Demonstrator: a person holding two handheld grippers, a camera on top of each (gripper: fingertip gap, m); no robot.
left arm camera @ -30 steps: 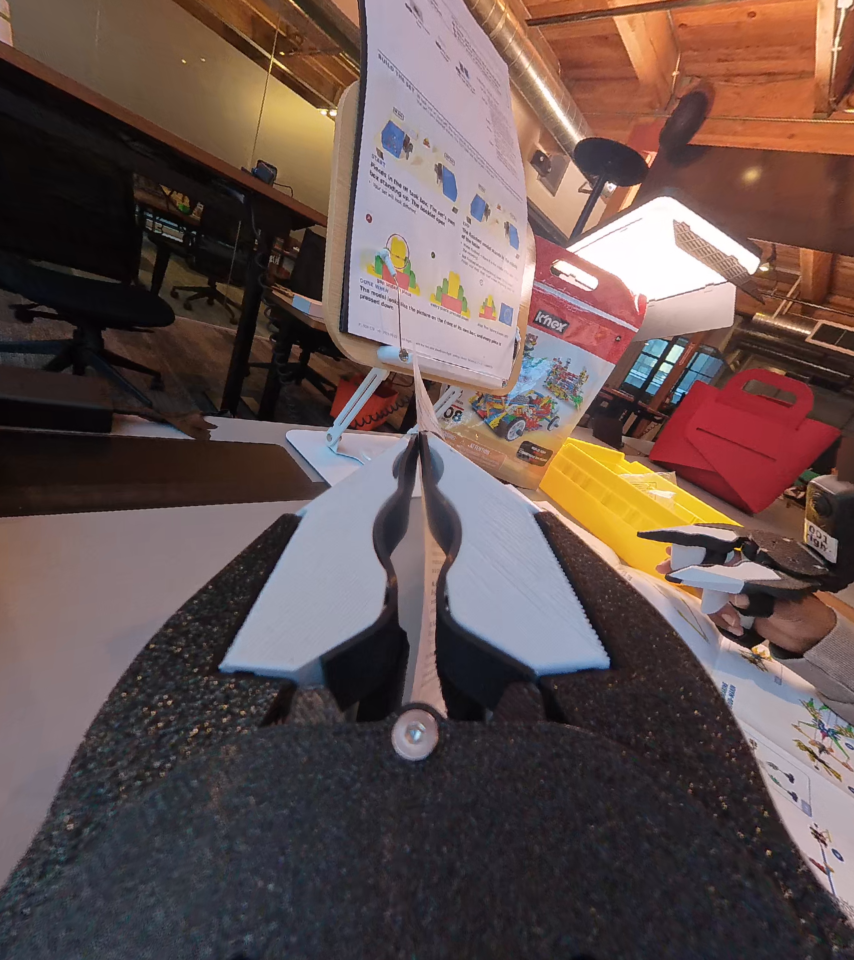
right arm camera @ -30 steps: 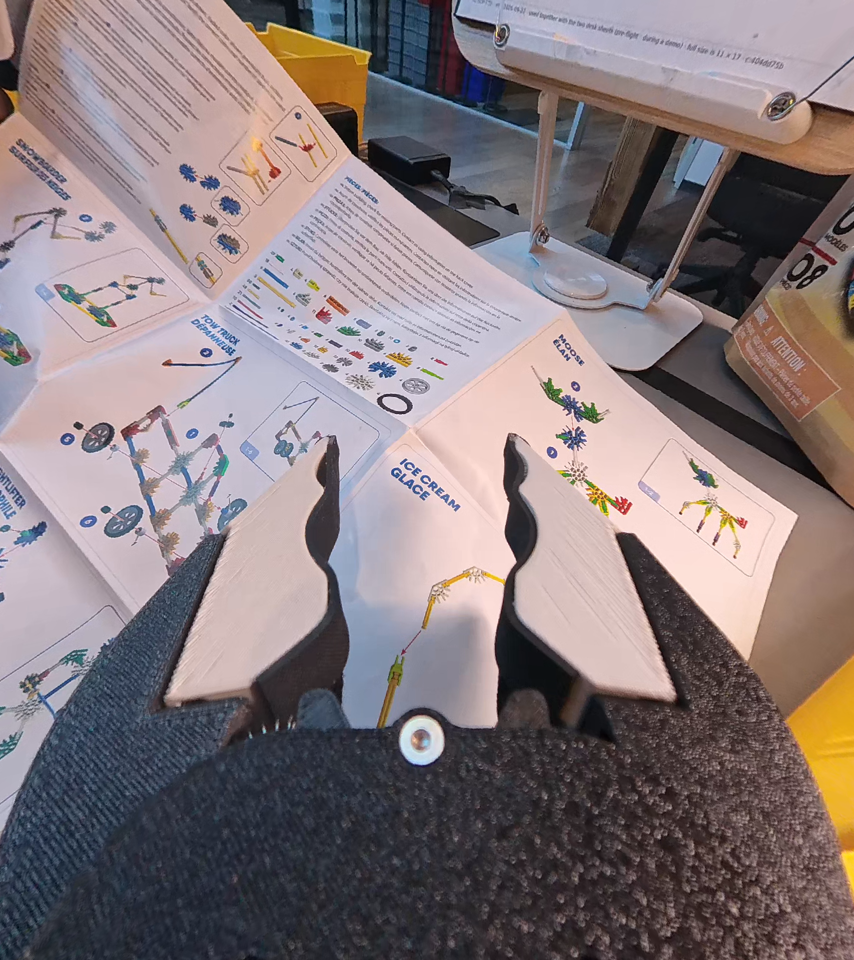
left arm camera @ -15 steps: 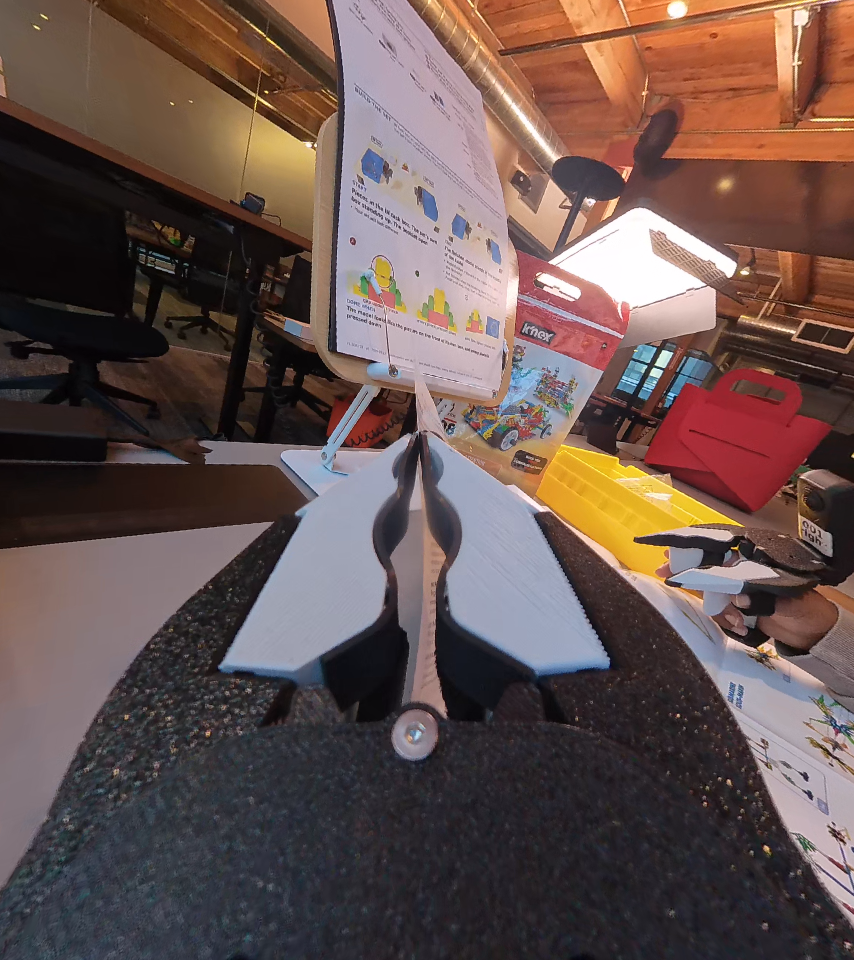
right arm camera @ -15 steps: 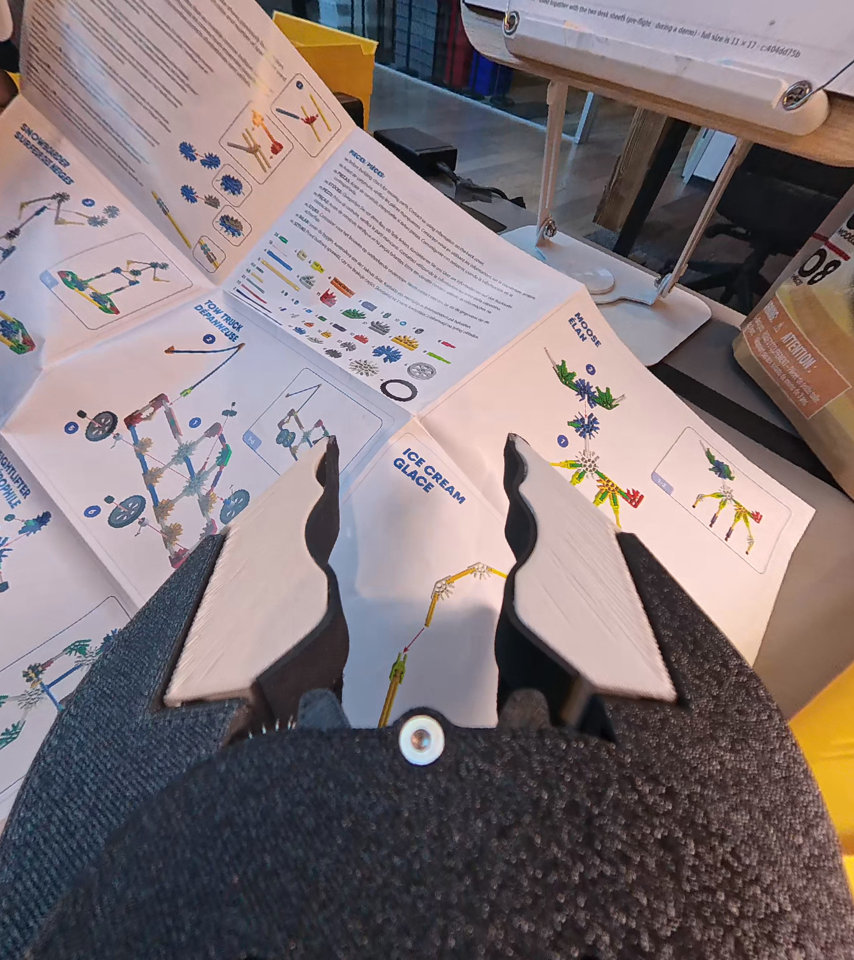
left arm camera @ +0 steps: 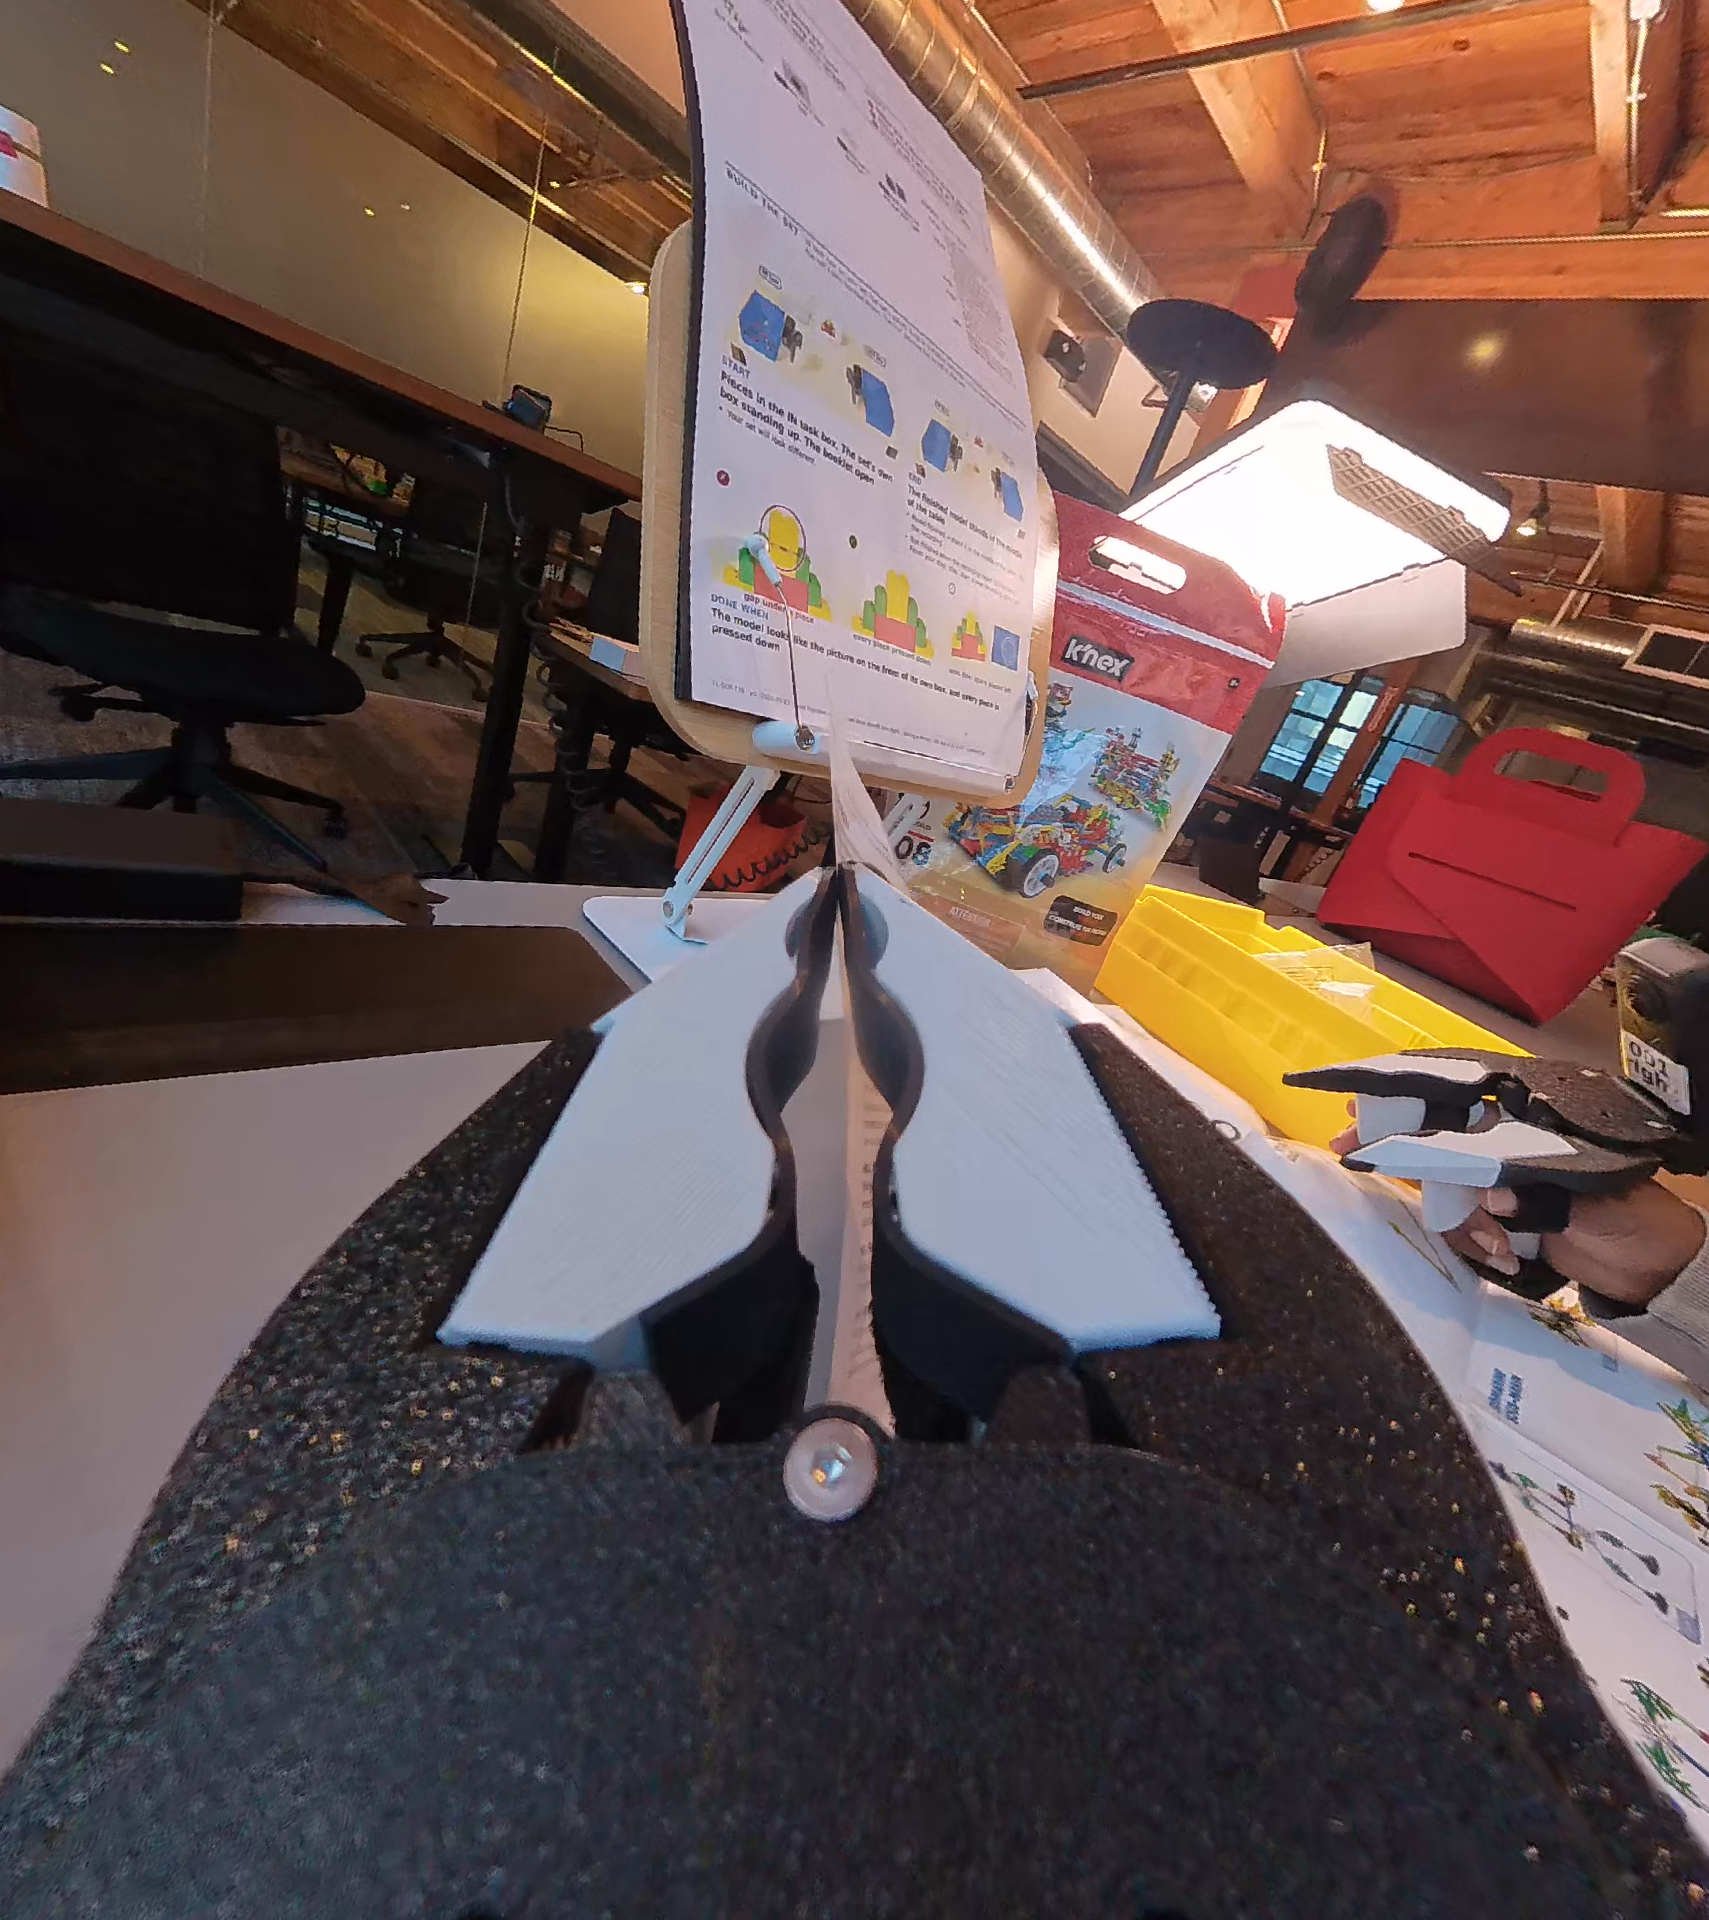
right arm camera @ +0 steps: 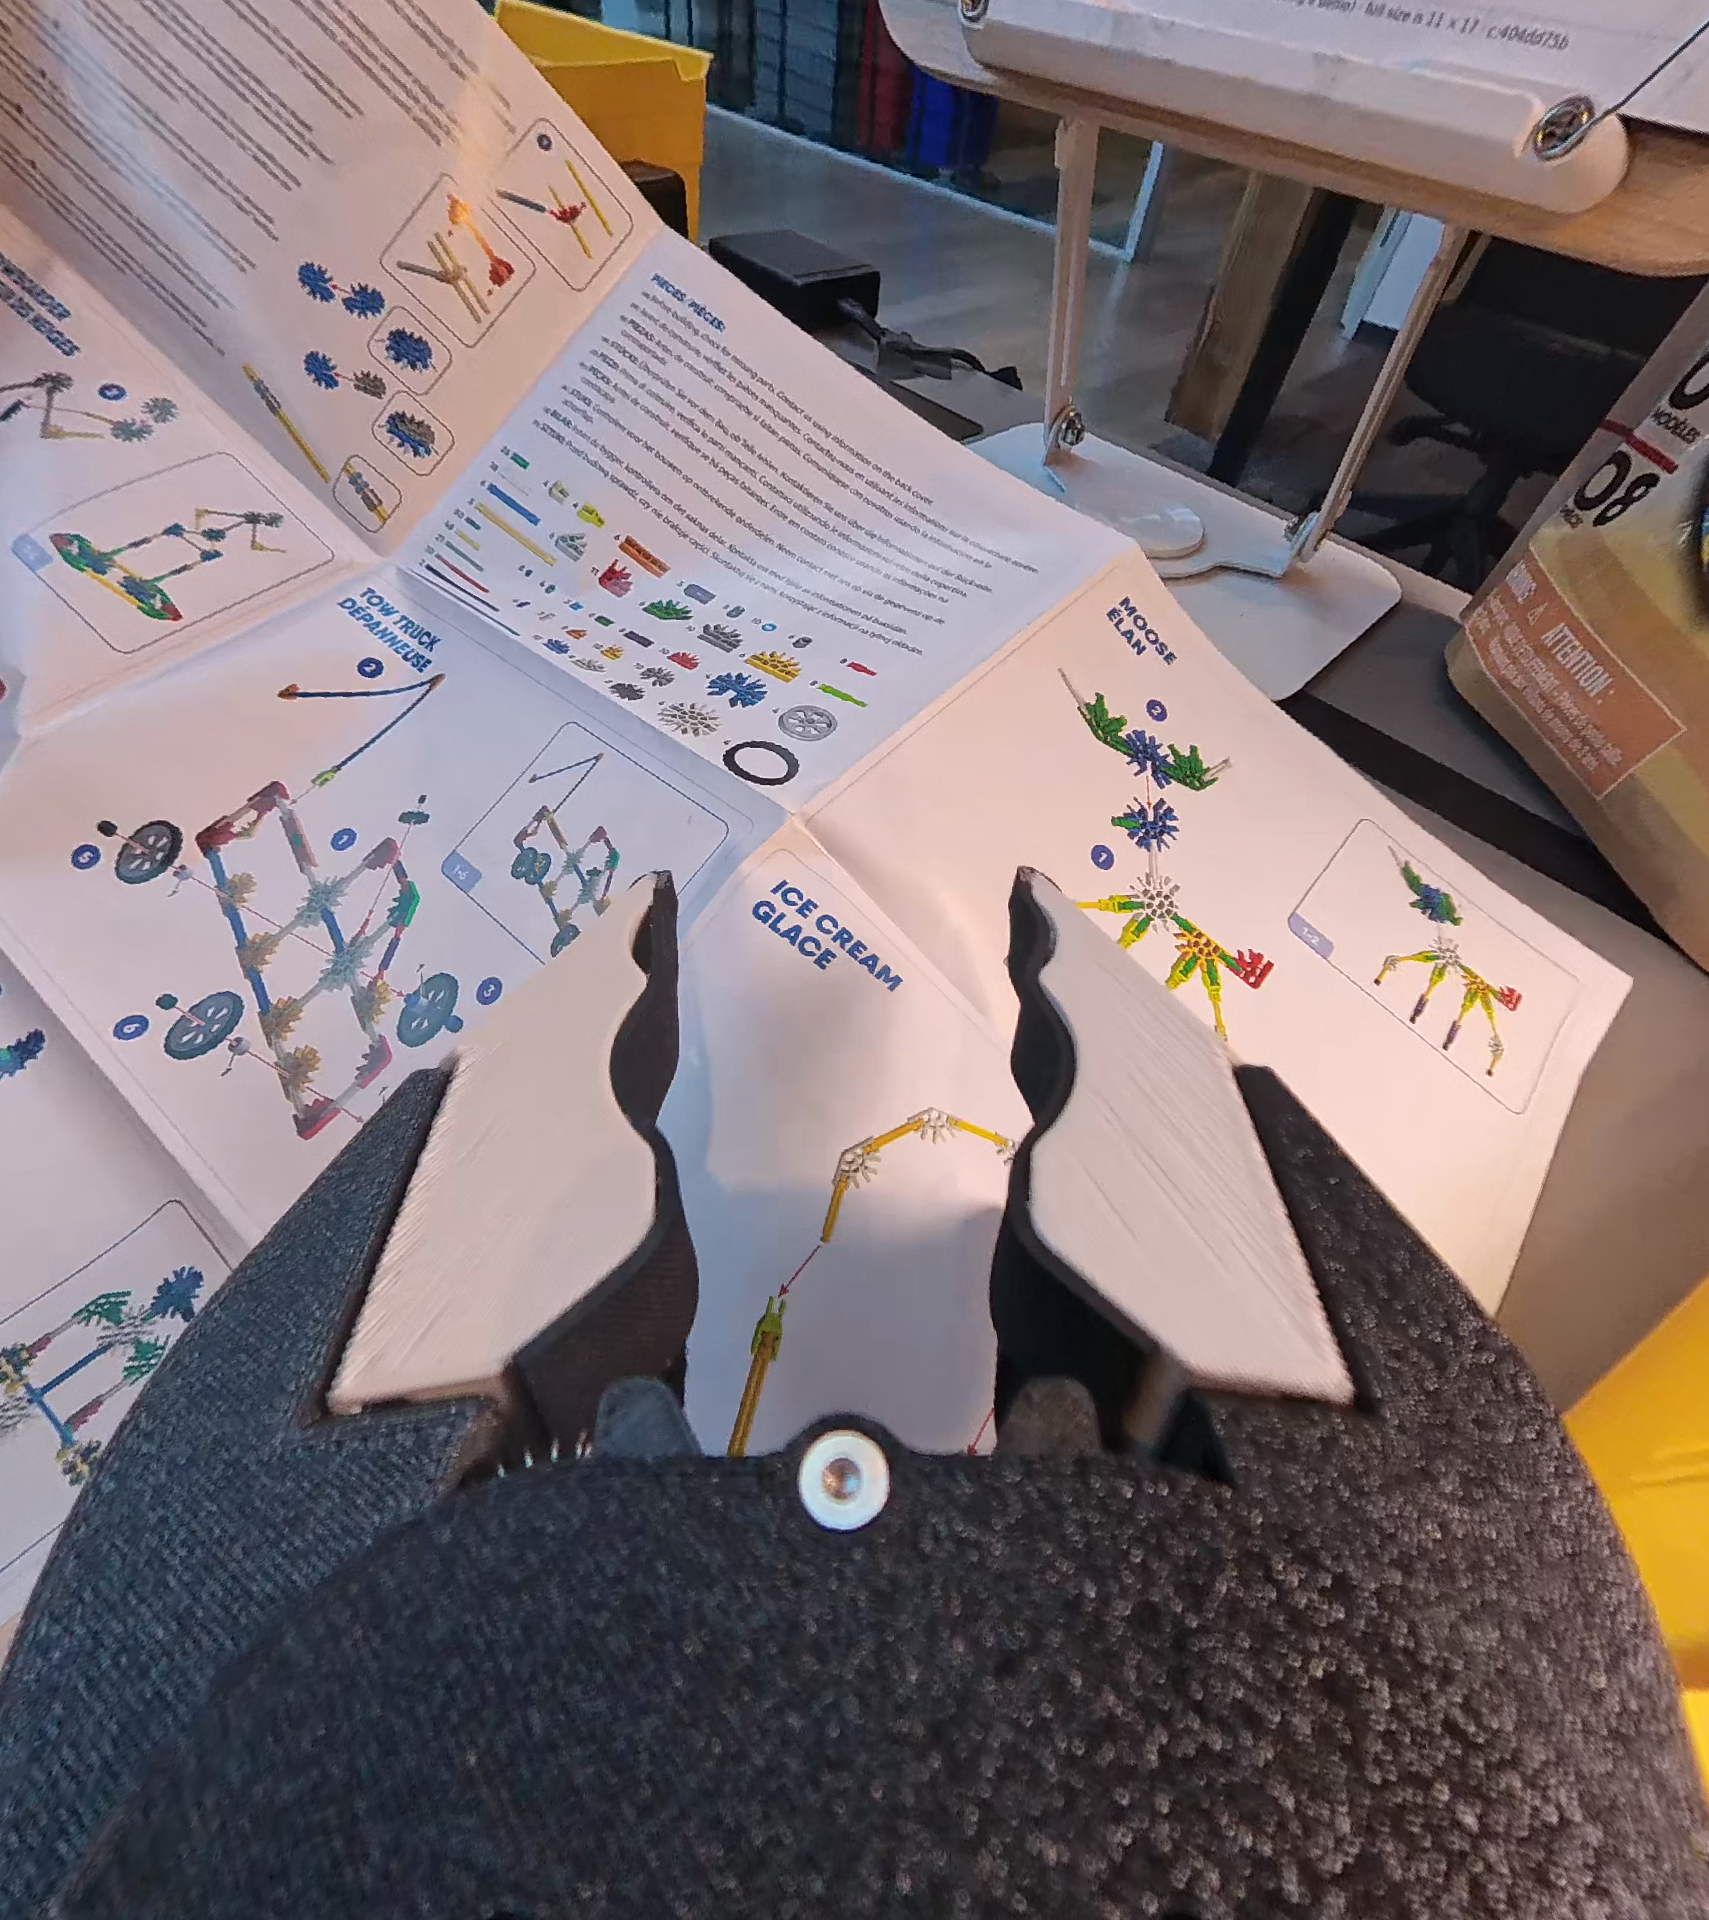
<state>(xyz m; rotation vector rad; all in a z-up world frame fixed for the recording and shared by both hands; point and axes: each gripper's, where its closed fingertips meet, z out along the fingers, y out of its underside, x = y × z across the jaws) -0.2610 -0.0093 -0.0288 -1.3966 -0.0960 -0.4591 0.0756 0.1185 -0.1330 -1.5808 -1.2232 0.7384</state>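
1. The left gripper is pinched tight on an edge of the folded instruction sheet, so that corner stands up off the bench while the rest stays spread
2. The right gripper hangs just above the middle panels of the sheet with its jaws wide apart and nothing between them
3. The sheet lies open across the bench near both grippers, its creases still lifting some panels
4. Far behind it a document stand props a printed page upright for reading, with a toy kit bag beside it and a yellow tray to the right
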